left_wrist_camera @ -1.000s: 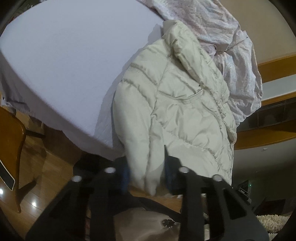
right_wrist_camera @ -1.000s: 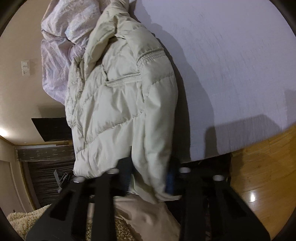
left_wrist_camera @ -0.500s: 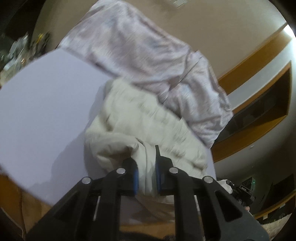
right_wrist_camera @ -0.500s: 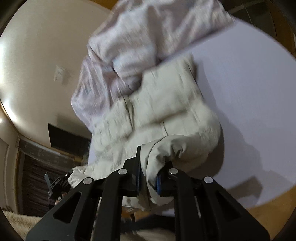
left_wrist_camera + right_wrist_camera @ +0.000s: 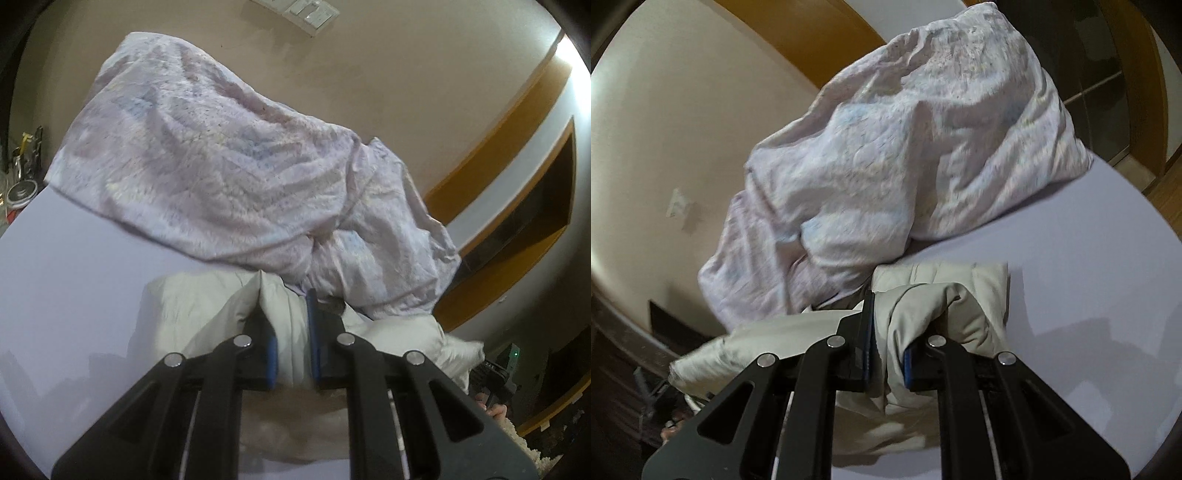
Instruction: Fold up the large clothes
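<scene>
Cream quilted fabric fills the space between both sets of jaws; each view is taken in turn.

Left wrist view: the left gripper (image 5: pixel 290 341) is clenched on a thick fold of the puffer jacket (image 5: pixel 184 306), its jaws having just been closing with the fabric between them. A second ago the jacket lay spread out, its hem hanging over the near edge of the bed (image 5: pixel 66 295). Now the hem is raised and carried toward the far edge, so the jacket lies bunched and doubled on the white sheet. One crumpled lilac duvet (image 5: pixel 221 177) sits along the far edge, just behind the jacket.

Right wrist view: the right gripper (image 5: pixel 888 347) is likewise clamped on a fold of the same jacket (image 5: pixel 945 306), its jaws having just been closing on it. Fabric drapes over the right jaw and trails down toward the near edge of the bed (image 5: pixel 1089 295). The duvet (image 5: pixel 905 155) sits at the far edge, apparently touching the jacket.

Meaning for the task: the bottom-to-top fold appears under way, not yet laid flat.

Count: one jacket, one duvet, one bed, two grippers.
</scene>
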